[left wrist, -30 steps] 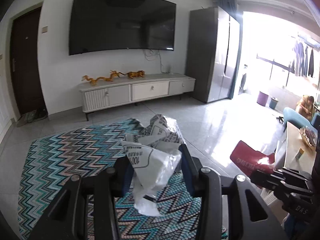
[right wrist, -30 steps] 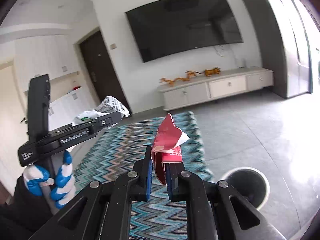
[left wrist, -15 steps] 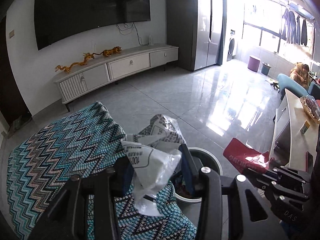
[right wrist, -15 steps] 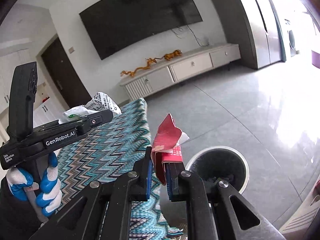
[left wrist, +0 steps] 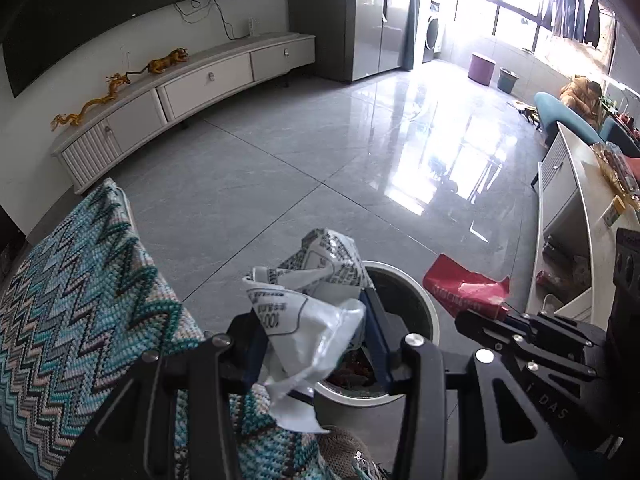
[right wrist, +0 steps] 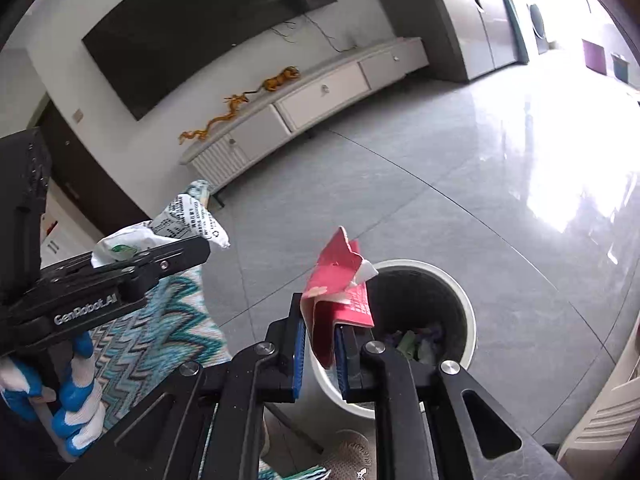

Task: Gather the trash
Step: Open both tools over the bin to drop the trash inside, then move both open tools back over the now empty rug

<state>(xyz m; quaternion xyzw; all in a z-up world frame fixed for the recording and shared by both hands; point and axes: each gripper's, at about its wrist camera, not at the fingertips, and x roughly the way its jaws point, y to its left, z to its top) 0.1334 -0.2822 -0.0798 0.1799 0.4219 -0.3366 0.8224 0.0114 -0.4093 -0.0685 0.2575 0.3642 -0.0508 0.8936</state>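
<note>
My left gripper (left wrist: 312,312) is shut on a crumpled white printed plastic bag (left wrist: 320,264), held just over the near rim of a round white trash bin (left wrist: 352,394). The bin holds several scraps. In the right wrist view my right gripper (right wrist: 322,320) has a folded red wrapper (right wrist: 340,276) between its blue pads, above the bin's (right wrist: 468,320) left edge. Its jaws are opening slightly, and the wrapper still stands upright between them. The right gripper (left wrist: 480,316) and red wrapper (left wrist: 460,288) also show in the left wrist view. A blue-and-white gloved hand (right wrist: 72,412) carries the left gripper (right wrist: 192,252).
A zigzag teal rug (left wrist: 80,300) lies left of the bin on the grey tiled floor. A white TV cabinet (left wrist: 200,80) runs along the far wall. A white low table (left wrist: 568,208) stands close on the right. A shoe (right wrist: 352,456) is at the bin's near side.
Both grippers have sunk and tilted downward, moving off the rug toward the bin. The bin now sits right under the bag and the wrapper. The right pads stand slightly wider apart.
</note>
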